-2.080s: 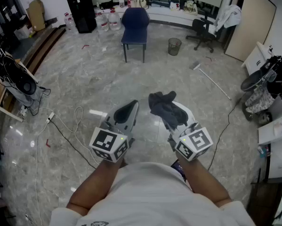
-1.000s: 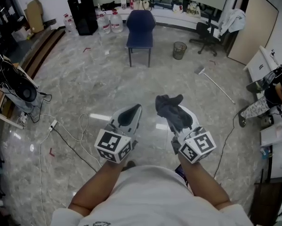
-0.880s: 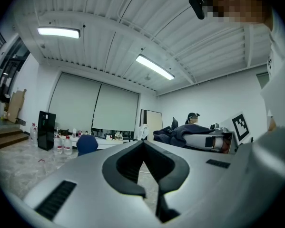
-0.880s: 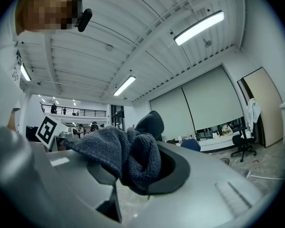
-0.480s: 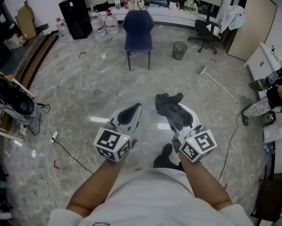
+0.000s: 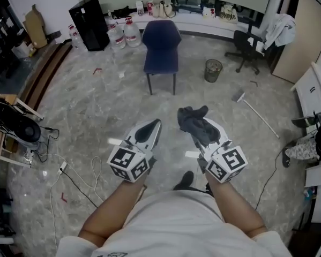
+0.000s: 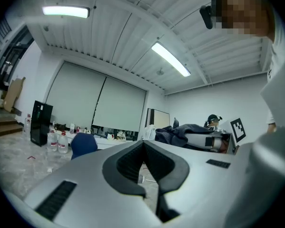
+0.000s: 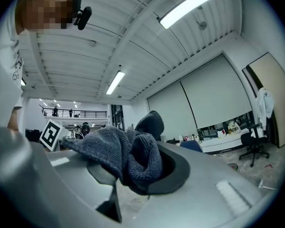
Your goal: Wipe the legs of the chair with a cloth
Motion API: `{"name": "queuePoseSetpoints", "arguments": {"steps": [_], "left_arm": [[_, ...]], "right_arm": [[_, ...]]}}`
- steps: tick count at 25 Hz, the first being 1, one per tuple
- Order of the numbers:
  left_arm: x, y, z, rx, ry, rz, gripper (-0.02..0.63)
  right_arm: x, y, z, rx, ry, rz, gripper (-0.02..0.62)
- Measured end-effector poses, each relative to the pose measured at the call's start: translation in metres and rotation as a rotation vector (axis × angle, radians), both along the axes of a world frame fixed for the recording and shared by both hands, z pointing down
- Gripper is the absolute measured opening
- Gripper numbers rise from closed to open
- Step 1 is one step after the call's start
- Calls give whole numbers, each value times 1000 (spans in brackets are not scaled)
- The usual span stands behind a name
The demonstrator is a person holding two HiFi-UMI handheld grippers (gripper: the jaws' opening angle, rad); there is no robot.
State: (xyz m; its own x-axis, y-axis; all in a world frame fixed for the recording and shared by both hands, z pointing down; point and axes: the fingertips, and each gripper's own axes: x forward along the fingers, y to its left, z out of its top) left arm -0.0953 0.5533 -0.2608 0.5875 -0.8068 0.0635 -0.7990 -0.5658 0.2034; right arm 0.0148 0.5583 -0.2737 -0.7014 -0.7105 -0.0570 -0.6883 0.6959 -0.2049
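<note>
Straight ahead and well apart stands the blue padded chair [image 6: 161, 42] on thin dark legs [image 6: 174, 85]; right gripper [image 6: 208, 133] pinches the crumpled dark grey cloth [image 6: 191, 118], left gripper [image 6: 149, 128] has its jaws pressed together, empty

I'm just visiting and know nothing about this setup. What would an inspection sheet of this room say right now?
Surface: glossy marbled floor, small scraps scattered.
Job's things: blue chair stands well ahead, apart from both grippers; dark cloth in the right hand-held gripper.
Clutter: water jugs, waste bin, broom lying flat.
Grippers: left hand-held gripper shut, empty; right shut on the cloth.
Cables: loose cords on the floor, left and right.
Surroundings: black cabinet, office chair, counter along the far wall.
</note>
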Motion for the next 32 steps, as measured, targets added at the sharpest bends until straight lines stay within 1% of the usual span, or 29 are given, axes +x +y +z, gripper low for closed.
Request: {"name": "queuePoseSetpoints", "arguments": {"steps": [5,7,10,15,19,24,28,32], "left_arm": [[28,-102,2,0,13,-50,6],[33,-133,4,-14,39,-59,6],[35,-176,8,-18,48,-70,6],[31,-259,22,-17,81,-72,6],[22,-347,45,-16,86,-40,5],[5,-495,75,-25,66,16,5],[-7,-597,98,-76,42,77,5],[-17,-697,120,-100,21,131,5]], "right_arm": [[30,-107,-1,-7,18,-60,114],[34,-138,-5,-5,16,-80,115],[35,-177,-5,10,22,-98,115],[34,-249,10,-2,38,-90,115],[20,-324,31,-6,68,-62,115],[-7,-463,60,-22,68,-32,115],[-31,-562,83,-57,82,-6,115],[-44,-665,104,-68,109,26,115]]}}
